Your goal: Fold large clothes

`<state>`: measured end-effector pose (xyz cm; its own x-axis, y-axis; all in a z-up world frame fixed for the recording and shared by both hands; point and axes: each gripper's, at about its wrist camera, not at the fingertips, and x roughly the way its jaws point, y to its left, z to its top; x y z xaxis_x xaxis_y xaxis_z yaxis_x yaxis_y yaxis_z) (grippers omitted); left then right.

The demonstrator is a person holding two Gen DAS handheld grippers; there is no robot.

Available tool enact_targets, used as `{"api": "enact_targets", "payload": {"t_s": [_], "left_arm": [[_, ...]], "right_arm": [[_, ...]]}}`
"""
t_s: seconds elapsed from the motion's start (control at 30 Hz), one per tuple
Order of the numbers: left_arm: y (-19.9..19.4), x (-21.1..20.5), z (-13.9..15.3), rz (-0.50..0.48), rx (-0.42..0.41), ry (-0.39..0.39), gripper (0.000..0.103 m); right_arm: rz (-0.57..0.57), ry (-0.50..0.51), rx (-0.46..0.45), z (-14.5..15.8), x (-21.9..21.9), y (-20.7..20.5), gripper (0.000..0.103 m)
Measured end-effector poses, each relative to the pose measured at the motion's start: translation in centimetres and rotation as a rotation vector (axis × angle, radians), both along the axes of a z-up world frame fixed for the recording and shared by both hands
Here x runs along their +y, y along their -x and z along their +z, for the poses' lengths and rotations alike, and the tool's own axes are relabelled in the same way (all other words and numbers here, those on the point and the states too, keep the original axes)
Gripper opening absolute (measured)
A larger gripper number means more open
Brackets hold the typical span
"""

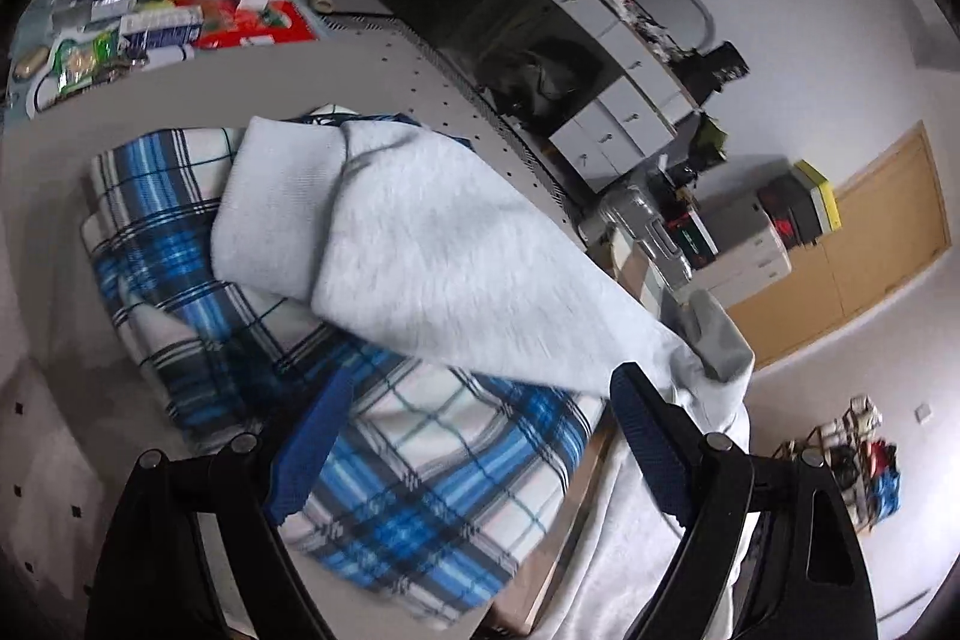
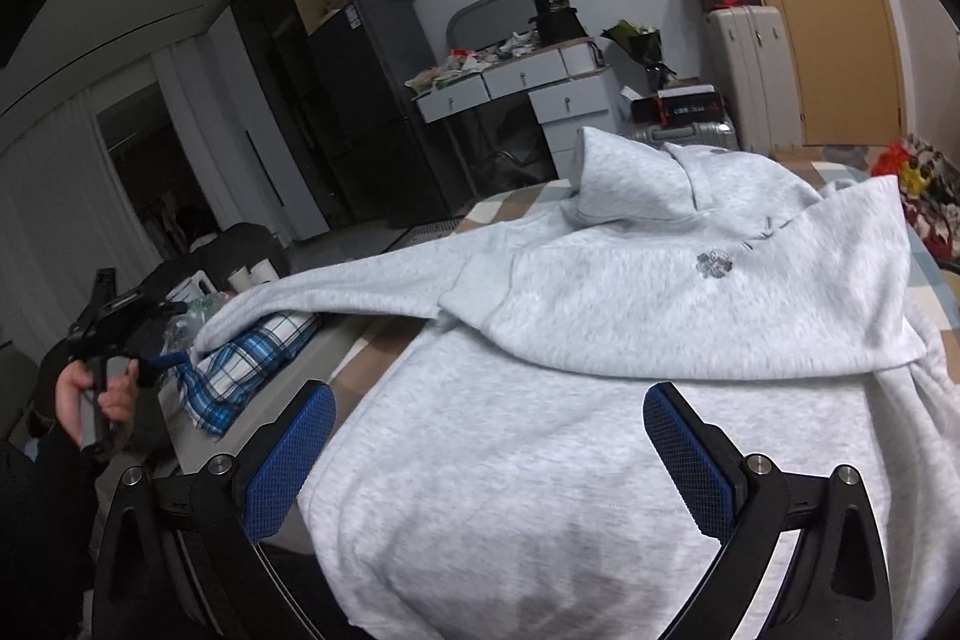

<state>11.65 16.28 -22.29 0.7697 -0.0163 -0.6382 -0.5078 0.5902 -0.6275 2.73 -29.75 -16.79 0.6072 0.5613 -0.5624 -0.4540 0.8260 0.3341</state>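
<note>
Your light grey hoodie lies spread on the checked tabletop in front of you, its long sleeve stretched out to your left over a folded blue plaid garment. Your left gripper hangs with its jaws spread wide above the plaid and the sleeve, gripping nothing. Your right gripper is also released, fully spread over the hoodie's body, pads clear of the cloth

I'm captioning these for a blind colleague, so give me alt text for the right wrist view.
A light grey hoodie lies spread before the open right gripper, one sleeve stretched left over a folded blue plaid cloth. At far left a hand holds the left gripper; behind stand a cluttered white desk and suitcases.
</note>
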Motion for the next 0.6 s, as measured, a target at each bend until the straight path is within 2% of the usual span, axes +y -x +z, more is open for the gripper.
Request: {"api": "enact_targets", "payload": {"t_s": [0.2, 0.37, 0.43, 0.47, 0.5, 0.57, 0.6], "left_arm": [[-2.0, 0.6, -2.5, 0.051, 0.055, 0.075, 0.085], [-1.8, 2.1, -3.5, 0.083, -0.007, 0.136, 0.084], [-1.6, 2.9, -3.4, 0.102, -0.011, 0.131, 0.084], [-1.6, 3.2, -3.2, 0.105, -0.009, 0.12, 0.076], [-1.6, 3.3, -2.9, 0.102, -0.012, 0.102, 0.05], [-1.8, 3.3, -1.9, 0.069, 0.001, 0.032, 0.025], [-1.5, 3.2, -1.5, 0.05, -0.021, 0.012, 0.019]], "right_arm": [[-0.007, 0.009, 0.004, 0.0, -0.1, 0.1, 0.103], [0.003, 0.018, 0.003, 0.0, 0.1, 0.1, 0.103], [0.01, 0.03, 0.005, -0.1, 0.4, 0.1, 0.103], [0.016, 0.039, 0.003, -0.2, 0.5, 0.2, 0.103], [0.02, 0.044, 0.001, -0.2, 0.6, 0.2, 0.103], [0.028, 0.059, 0.0, -0.3, 0.8, 0.3, 0.103], [0.032, 0.06, 0.004, -0.3, 0.8, 0.3, 0.103]]}}
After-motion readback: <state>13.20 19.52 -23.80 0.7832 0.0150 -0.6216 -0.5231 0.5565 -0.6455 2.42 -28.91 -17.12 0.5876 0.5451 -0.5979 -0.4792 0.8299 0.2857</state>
